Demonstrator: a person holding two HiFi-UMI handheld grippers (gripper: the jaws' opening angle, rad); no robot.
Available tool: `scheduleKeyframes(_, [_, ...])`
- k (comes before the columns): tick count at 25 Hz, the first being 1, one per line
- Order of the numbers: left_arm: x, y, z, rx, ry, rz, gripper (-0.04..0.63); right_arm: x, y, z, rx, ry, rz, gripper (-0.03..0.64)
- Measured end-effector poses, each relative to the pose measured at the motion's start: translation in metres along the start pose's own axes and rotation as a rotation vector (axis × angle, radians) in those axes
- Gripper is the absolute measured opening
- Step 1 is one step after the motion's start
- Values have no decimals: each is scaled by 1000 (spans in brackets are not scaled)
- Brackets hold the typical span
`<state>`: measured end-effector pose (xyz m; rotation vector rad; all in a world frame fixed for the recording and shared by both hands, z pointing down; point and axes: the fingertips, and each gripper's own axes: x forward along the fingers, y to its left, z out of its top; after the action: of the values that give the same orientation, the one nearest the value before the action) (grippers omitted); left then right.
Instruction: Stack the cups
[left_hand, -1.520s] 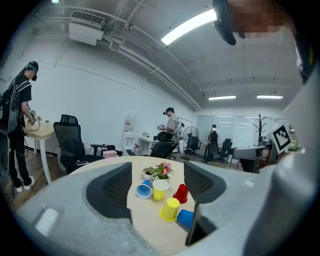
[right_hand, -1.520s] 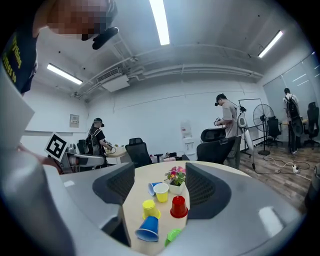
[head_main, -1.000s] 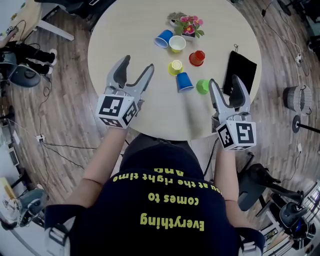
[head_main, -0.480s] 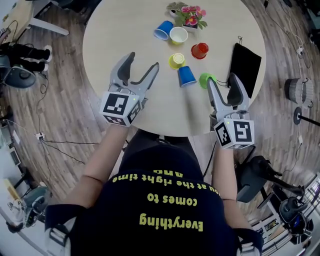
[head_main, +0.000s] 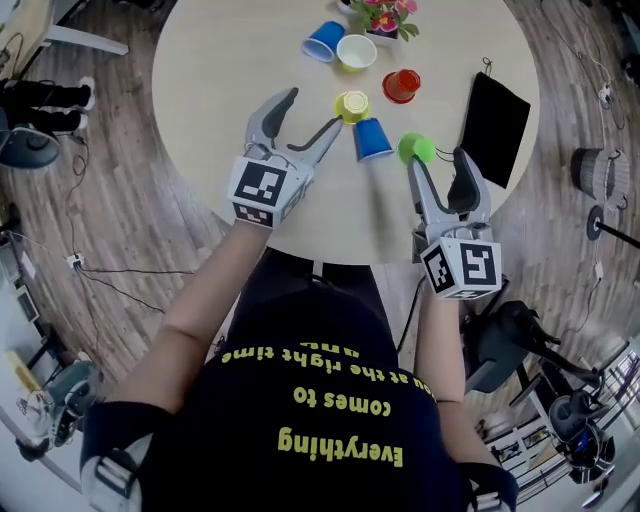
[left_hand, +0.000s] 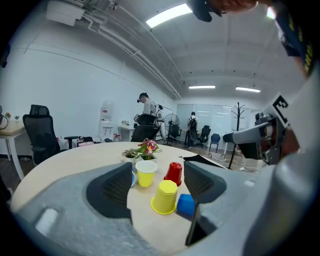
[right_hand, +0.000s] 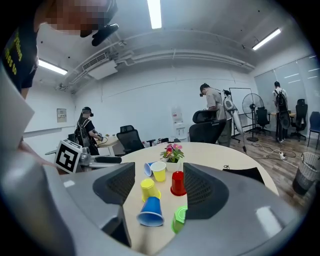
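Head view: left gripper above table

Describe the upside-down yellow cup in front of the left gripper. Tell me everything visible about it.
The yellow cup looks like smooth plastic, a small party cup. It stands upside down on the table, its flared rim on the tabletop and its flat, many-sided base facing up. It looks whole and undented. A blue cup stands close beside it; whether they touch cannot be told. It lies just ahead of the open left gripper, which is not gripping it.
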<state>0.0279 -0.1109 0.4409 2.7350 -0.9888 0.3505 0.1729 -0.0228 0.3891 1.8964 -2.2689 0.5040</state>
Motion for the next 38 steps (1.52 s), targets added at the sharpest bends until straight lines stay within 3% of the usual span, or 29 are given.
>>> scheduleKeyframes(12, [64,-23,-47,67,101,-83,324,-2,-4,-8,19,21,-27,305])
scheduleKeyframes(24, [82,-24,-77,130,175,-76,262,-4,-8,-4,36,24,-32,305])
scheduleKeyframes(27, [82,-27,-78,134,174,-80,218,-5,-12,-3,43,21,-40,305])
scheduleKeyframes(38, [62,-25,-45,181,120,-44,213,-10,-10,2,53,0,-21,305])
